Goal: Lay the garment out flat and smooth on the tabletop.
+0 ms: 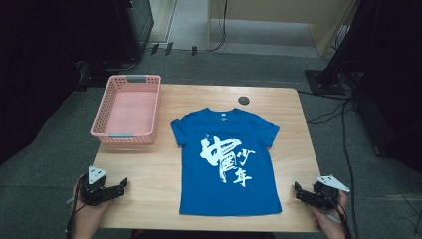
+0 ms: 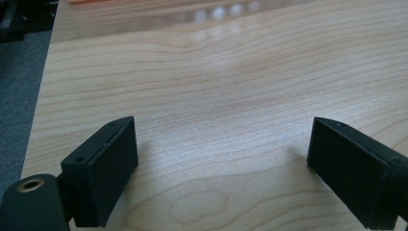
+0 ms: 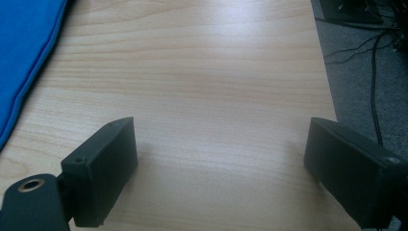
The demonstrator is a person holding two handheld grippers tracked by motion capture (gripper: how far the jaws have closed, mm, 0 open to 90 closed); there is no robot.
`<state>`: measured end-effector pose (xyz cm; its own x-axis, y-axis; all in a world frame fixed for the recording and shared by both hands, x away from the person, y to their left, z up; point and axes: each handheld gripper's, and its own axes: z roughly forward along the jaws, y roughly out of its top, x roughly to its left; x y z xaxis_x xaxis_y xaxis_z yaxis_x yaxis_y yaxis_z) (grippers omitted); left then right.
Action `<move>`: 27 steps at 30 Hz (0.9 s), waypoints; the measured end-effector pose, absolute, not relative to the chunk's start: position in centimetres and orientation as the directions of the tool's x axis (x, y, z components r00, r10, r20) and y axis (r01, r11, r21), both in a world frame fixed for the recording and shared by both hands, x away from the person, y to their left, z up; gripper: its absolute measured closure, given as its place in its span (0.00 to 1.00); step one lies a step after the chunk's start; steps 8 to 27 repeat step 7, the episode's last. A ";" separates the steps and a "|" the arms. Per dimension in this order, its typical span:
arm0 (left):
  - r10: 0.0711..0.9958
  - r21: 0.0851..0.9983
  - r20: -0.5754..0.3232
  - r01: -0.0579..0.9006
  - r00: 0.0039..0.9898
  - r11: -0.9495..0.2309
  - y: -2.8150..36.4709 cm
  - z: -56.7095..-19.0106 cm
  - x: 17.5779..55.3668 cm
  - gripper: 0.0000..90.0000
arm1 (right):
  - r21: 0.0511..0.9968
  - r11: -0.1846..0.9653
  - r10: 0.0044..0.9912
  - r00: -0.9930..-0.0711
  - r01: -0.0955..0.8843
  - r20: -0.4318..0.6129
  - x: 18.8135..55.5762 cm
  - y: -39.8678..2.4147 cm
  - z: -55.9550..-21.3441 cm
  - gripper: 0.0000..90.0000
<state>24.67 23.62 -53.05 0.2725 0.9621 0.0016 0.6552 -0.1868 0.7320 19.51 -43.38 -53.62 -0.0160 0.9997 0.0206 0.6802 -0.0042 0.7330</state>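
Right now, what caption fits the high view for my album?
Blue T-shirt lies flat on the table beside a pink basket, open grippers left and right.

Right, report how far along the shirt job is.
Barely begun. Done: the blue printed T-shirt lies spread flat on the wooden table. In hand: nothing; left gripper and right gripper rest open beside it. Left: any handling; the pink plastic basket holds nothing.

T-shirts: one blue T-shirt (image 1: 226, 162)
Baskets: one pink basket (image 1: 128, 108)
Grippers: two, a left gripper (image 1: 119, 186) and a right gripper (image 1: 299, 191)
Tables: one wooden table (image 1: 149, 164)
Table grommets: one dark grommet (image 1: 244, 100)
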 end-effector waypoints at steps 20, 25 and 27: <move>0.962 0.732 0.001 0.655 0.274 -0.187 23.6 -53.1 24.7 0.12 | 0.732 -0.015 1.000 -0.001 0.681 0.021 19.5 -43.4 -53.6 0.13; 0.962 0.732 0.001 0.655 0.274 -0.187 23.6 -53.1 24.7 0.12 | 0.732 -0.015 1.000 -0.001 0.681 0.021 19.5 -43.4 -53.6 0.13; 0.962 0.732 0.001 0.655 0.274 -0.187 23.6 -53.1 24.7 0.12 | 0.732 -0.015 1.000 -0.001 0.681 0.021 19.5 -43.4 -53.6 0.13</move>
